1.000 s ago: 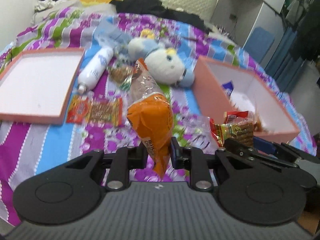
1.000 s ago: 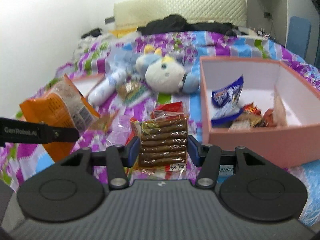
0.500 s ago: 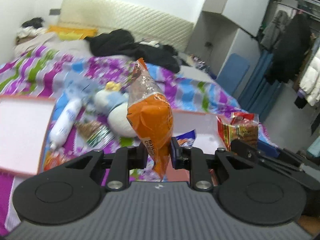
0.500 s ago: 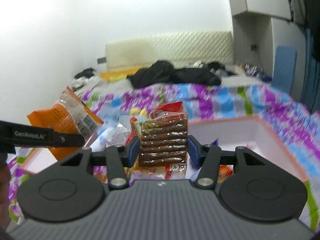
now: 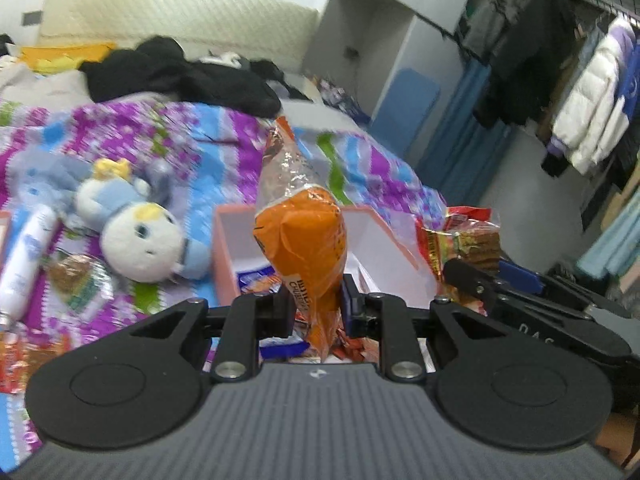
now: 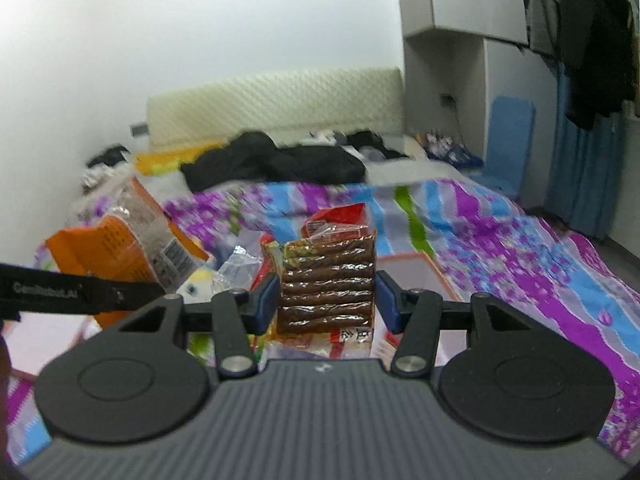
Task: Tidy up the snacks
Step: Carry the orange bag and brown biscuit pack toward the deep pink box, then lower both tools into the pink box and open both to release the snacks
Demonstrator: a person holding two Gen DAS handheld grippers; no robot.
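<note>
My left gripper is shut on an orange snack bag and holds it up over the near end of the pink box. The box holds several snack packets. My right gripper is shut on a clear pack of brown biscuit sticks, held in the air to the right of the left gripper. That pack also shows in the left wrist view. The orange bag shows at the left of the right wrist view. The pink box rim peeks out behind the pack.
A white and blue plush toy, a white bottle and loose snack packets lie on the purple striped bedspread. Black clothes lie at the headboard. A clothes rack stands at the right.
Both grippers have lifted and moved right with their snacks, from low over the bedspread to above the pink box. Both grips are unchanged.
</note>
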